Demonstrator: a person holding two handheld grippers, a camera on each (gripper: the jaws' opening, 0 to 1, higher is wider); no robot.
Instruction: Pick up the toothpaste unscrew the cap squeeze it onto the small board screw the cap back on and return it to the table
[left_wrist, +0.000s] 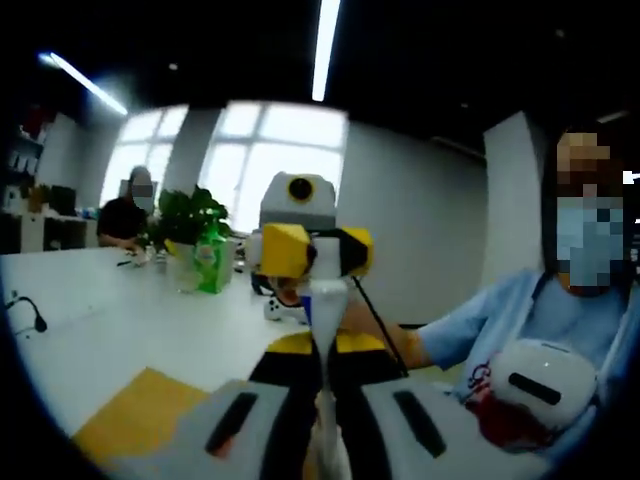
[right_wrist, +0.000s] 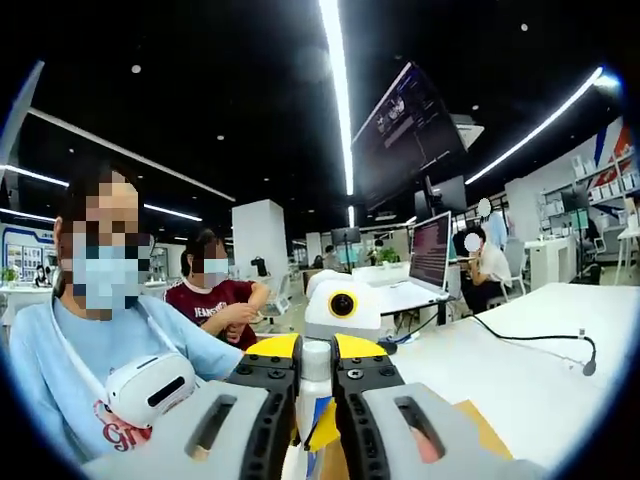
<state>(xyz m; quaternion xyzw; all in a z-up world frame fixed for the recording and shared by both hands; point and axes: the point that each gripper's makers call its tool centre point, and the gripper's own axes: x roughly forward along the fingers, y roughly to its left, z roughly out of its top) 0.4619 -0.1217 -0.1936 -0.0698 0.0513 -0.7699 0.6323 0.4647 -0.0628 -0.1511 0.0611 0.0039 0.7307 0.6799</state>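
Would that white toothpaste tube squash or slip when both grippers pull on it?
The white toothpaste tube looks soft plastic, so it probably dents under clamping. It seems light. Held between the left gripper and right gripper, it likely bends rather than slipping.

Glossy white table (left_wrist: 120, 320), smooth plastic toothpaste (left_wrist: 328, 305)

Setting: open-plan office. Evidence: long white table (left_wrist: 120, 320) and further white desks (right_wrist: 560, 340); computer monitor (right_wrist: 430, 250); large ceiling-hung screen (right_wrist: 405, 135); linear ceiling lights (right_wrist: 335, 90); large windows (left_wrist: 270, 160); potted plant (left_wrist: 185, 215); seated, masked workers (right_wrist: 215, 295).
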